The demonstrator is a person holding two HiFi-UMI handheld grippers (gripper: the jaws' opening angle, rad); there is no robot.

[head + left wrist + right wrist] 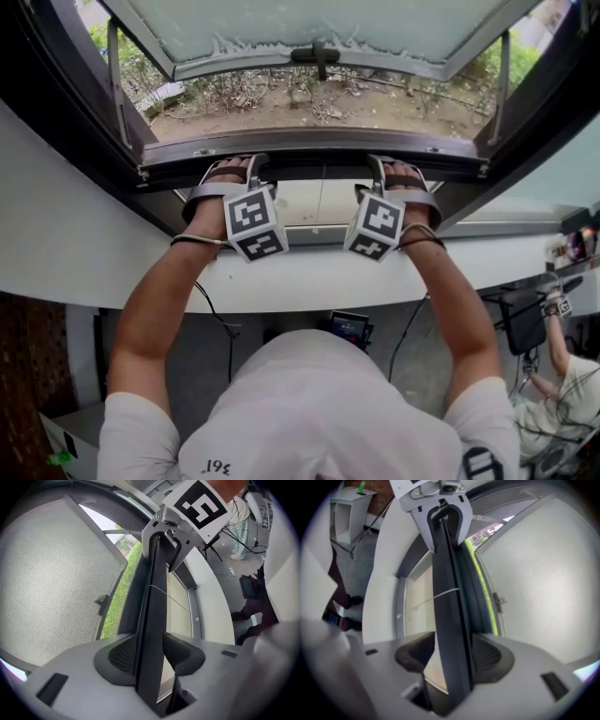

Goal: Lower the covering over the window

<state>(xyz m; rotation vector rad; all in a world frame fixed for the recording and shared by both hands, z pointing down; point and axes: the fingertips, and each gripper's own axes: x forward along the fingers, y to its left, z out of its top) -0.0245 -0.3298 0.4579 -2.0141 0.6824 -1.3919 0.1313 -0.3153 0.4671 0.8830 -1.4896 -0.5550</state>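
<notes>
Both grippers sit on one thing: a long dark flat-sided bar, seemingly metal, that runs side to side across the open window. I take it to be the pull rail of the covering. It passes lengthwise between the fingers of the left gripper and on between those of the right gripper. Its long axis therefore lies straight from one hand to the other, and neither hand is nearer. Neither pair looks clamped. In each gripper view the outer pad lies against the bar while a pale sliver shows beside the inner one, so the fingers stand spread loosely around it. Lowering would have to go crosswise to the bar, toward the white curved sill, with both hands kept level. Between bar and sill is a pale cream panel crossed by a thin white cord. Whether that panel is the covering's sheet or a fixed pane is hard to tell. The head view hides where the fingers end behind the bar, and the frosted, outward-swung sash is cut off at the top.
</notes>
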